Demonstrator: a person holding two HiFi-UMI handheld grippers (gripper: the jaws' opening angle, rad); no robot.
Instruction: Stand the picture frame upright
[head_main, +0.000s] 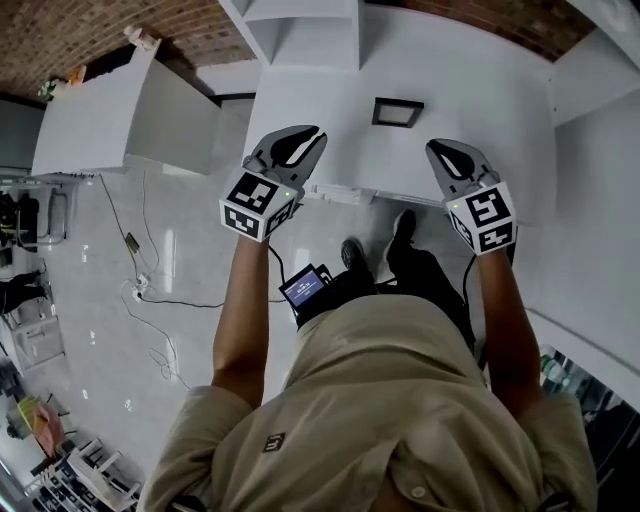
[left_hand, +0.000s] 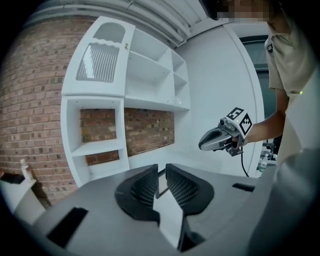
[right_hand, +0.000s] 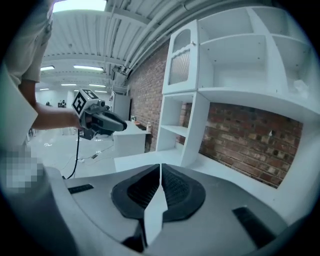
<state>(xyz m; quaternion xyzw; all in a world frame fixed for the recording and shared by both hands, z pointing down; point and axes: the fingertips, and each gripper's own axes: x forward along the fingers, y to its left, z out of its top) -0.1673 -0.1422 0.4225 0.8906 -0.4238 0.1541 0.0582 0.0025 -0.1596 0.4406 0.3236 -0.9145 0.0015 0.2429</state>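
While resting on the white table (head_main: 500, 100), lies flat, not upright: picture frame (head_main: 397, 111), dark border, grey centre. Sits towards the middle of the table, well apart from both tools and ahead of the space between them. Touches neither.

Left tool (head_main: 312, 133): hovers over the near edge of the table, tips pointing towards the far side. Shows jaws a little apart in the left gripper view, with a narrow gap between the ribbed pads (left_hand: 142, 190). Grips nothing.

Right tool (head_main: 438, 150): hovers over the same near edge, roughly level with the left tool and well apart from it. Shows jaws drawn together in the right gripper view, with only a hairline slit between the pads. Holds nothing.

Beyond the far edge of the table: stands a white shelf unit (head_main: 300, 25), backed by a brick wall (head_main: 90, 30). Appears in both gripper views with open compartments.
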